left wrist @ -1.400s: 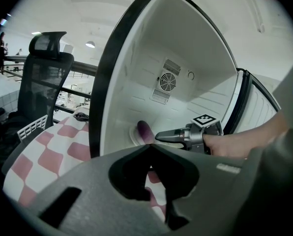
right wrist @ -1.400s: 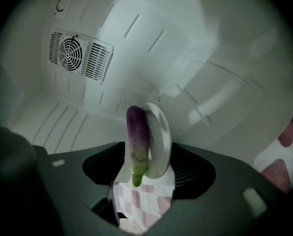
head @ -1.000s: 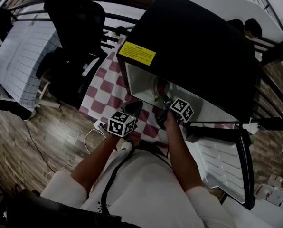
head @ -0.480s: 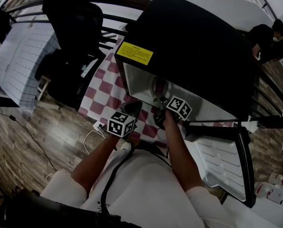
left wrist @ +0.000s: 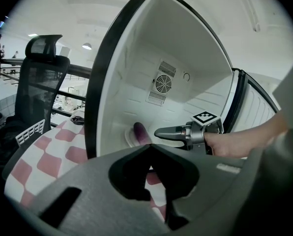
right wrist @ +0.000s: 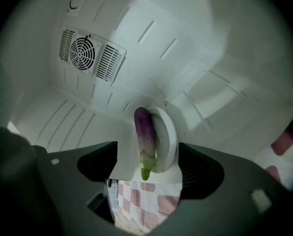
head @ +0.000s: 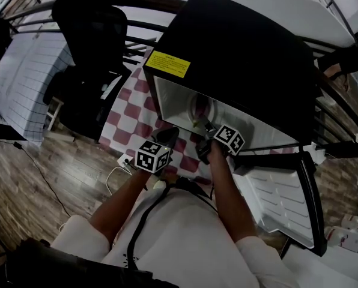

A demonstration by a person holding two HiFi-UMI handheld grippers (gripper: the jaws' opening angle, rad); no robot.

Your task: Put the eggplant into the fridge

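Observation:
A purple eggplant [right wrist: 144, 140] with a green stem lies on a small white plate [right wrist: 169, 134] on the floor of the open black fridge [head: 239, 47]. My right gripper [right wrist: 147, 156] sits at the fridge mouth, pointing at the eggplant. Its jaws stand wide and are closing, and the pads touch nothing; the eggplant lies just ahead of them. From the left gripper view the eggplant [left wrist: 140, 132] shows just left of the right gripper [left wrist: 161, 132]. My left gripper [head: 169, 137] is shut and empty, hanging over the checked cloth in front of the fridge.
The fridge door [head: 281, 203] hangs open to the right, its white shelves facing up. A red-and-white checked cloth [head: 134, 110] covers the table. A black office chair [head: 89, 41] and a dark railing [head: 140, 26] stand to the left and behind the table.
Both grippers keep their places at the fridge mouth. The head view has shifted slightly, and a dark figure at the far right has moved further right.

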